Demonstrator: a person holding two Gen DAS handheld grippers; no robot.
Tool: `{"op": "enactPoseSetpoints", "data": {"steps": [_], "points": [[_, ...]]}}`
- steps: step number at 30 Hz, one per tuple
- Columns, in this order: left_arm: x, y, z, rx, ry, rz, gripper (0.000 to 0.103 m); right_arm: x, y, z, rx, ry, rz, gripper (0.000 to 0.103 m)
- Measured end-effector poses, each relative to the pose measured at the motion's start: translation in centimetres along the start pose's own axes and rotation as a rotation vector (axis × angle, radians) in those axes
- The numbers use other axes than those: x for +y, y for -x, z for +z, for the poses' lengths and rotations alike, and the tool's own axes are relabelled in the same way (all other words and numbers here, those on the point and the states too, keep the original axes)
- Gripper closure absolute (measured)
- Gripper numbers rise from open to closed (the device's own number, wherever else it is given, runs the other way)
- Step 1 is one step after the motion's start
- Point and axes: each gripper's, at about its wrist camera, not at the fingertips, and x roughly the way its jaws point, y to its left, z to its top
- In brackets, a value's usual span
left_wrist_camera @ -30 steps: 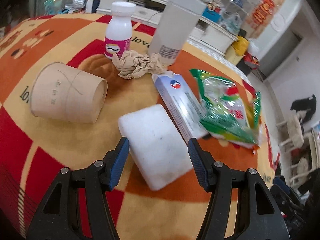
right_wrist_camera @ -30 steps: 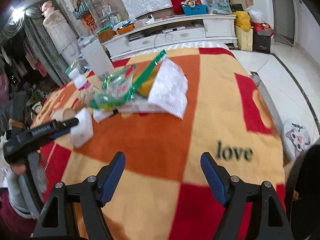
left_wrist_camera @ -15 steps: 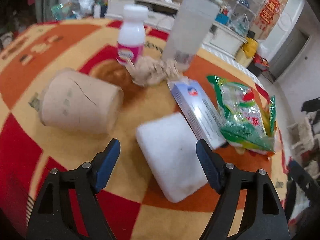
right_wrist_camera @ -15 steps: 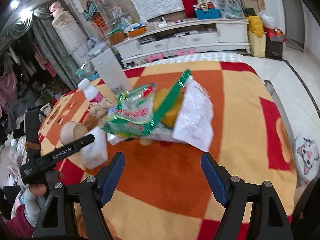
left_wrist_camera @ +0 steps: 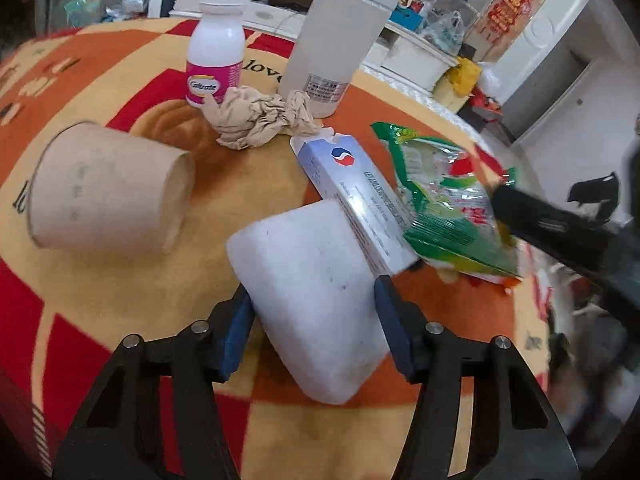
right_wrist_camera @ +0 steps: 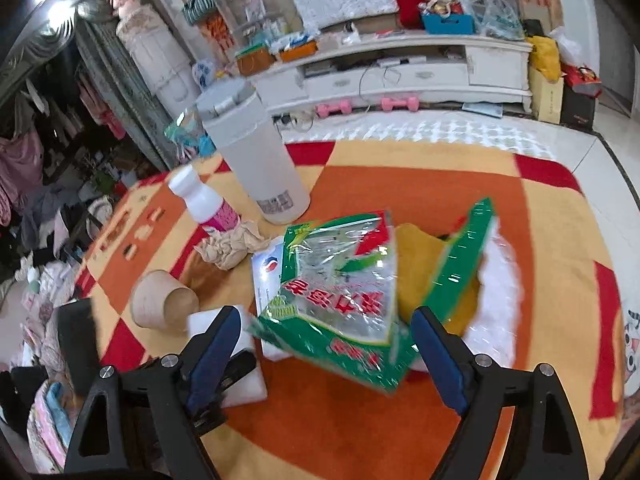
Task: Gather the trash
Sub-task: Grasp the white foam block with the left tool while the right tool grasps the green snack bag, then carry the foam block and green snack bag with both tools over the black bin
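Closing in since a second ago, the left tongs (left_wrist_camera: 312,312) now straddle the white foam block (left_wrist_camera: 316,296) low in the frame, pads (left_wrist_camera: 236,328) touching or just beside its sides, grip not certain. Right of it, the right tongs (right_wrist_camera: 326,356), spread apart, reach the green snack wrapper (right_wrist_camera: 340,300). Upper centre, the grey bin (right_wrist_camera: 256,164) stands lidded, contents hidden; the paper cup (left_wrist_camera: 108,196) lies sideways on the tabletop (left_wrist_camera: 100,304).

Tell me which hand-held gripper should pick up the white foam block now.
Left. The left hand-held gripper already straddles the white rectangular foam block, one blue finger on each side, jaws open. The right hand-held gripper is open around the green plastic snack bag instead.
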Motion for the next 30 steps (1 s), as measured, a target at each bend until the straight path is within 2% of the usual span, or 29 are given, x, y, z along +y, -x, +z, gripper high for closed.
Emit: {"op": "enactPoseSetpoints", "data": {"steps": [6,10,11,12,14,15,19,24,27,29,30], "points": [[1.4,2.7,-1.4,-0.001,-0.040,-0.003,0.049,1.2,-5.3,0.7,0.104,0.065,-0.068,0.016],[2.4,2.5,-1.9,0.022,-0.018,-0.021,0.049,1.0,-5.5,0.4,0.080,0.038,-0.028,0.017],[2.6,2.4,-1.9,0.022,-0.007,-0.029,0.049,1.1,-5.3,0.2,0.076,0.041,-0.004,0.029],[2.6,2.4,-2.1,0.020,-0.003,-0.030,0.050,1.2,-5.2,0.0,0.076,0.049,0.013,0.048],[2.5,2.5,-2.2,0.018,0.001,-0.040,0.052,1.7,-4.4,-0.4,0.073,0.073,0.026,0.063],[2.4,2.6,-2.1,0.016,0.002,-0.046,0.061,1.9,-4.1,-0.6,0.072,0.083,0.026,0.071],[2.1,3.8,-1.5,0.000,-0.005,-0.070,0.069,2.6,-1.6,-1.9,0.039,0.113,0.056,0.079],[2.1,4.2,-2.0,0.013,-0.012,-0.071,0.070,3.6,1.5,-3.5,0.008,0.146,0.082,0.083],[2.3,4.4,-2.2,-0.002,0.012,-0.061,0.066,3.8,2.7,-4.6,0.017,0.158,0.077,0.083],[2.4,4.2,-2.2,-0.003,0.028,-0.053,0.053,3.4,2.9,-5.1,0.010,0.141,0.057,0.083],[2.4,4.1,-2.2,-0.003,0.034,-0.048,0.041,3.0,2.9,-5.2,-0.005,0.122,0.040,0.083]]}}
